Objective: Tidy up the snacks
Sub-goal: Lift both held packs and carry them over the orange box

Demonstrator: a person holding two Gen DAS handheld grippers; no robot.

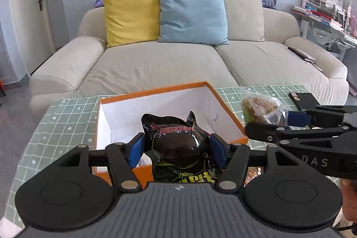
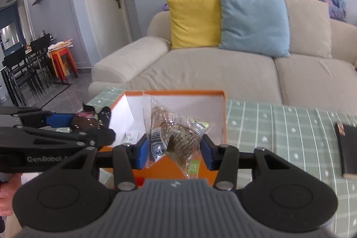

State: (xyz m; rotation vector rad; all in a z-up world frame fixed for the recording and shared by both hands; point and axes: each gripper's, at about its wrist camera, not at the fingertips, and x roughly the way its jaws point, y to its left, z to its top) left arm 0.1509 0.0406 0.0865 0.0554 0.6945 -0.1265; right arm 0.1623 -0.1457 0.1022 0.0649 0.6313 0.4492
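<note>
My left gripper (image 1: 177, 150) is shut on a black snack packet (image 1: 178, 146) with red lettering and holds it over the near edge of the orange box (image 1: 156, 90), which is white inside. My right gripper (image 2: 174, 154) is shut on a clear bag of brown snacks (image 2: 171, 135) and holds it above the box's near wall (image 2: 174, 167). The right gripper also shows in the left wrist view (image 1: 292, 118), to the right of the box, with the clear bag (image 1: 258, 109). The left gripper shows in the right wrist view (image 2: 67, 119) at the left with the black packet (image 2: 87, 121).
The box stands on a table with a green checked cloth (image 2: 279, 137). A black flat object (image 2: 348, 148) lies on the cloth at the right; it also shows in the left wrist view (image 1: 305, 99). A beige sofa (image 1: 160, 64) with cushions stands behind the table.
</note>
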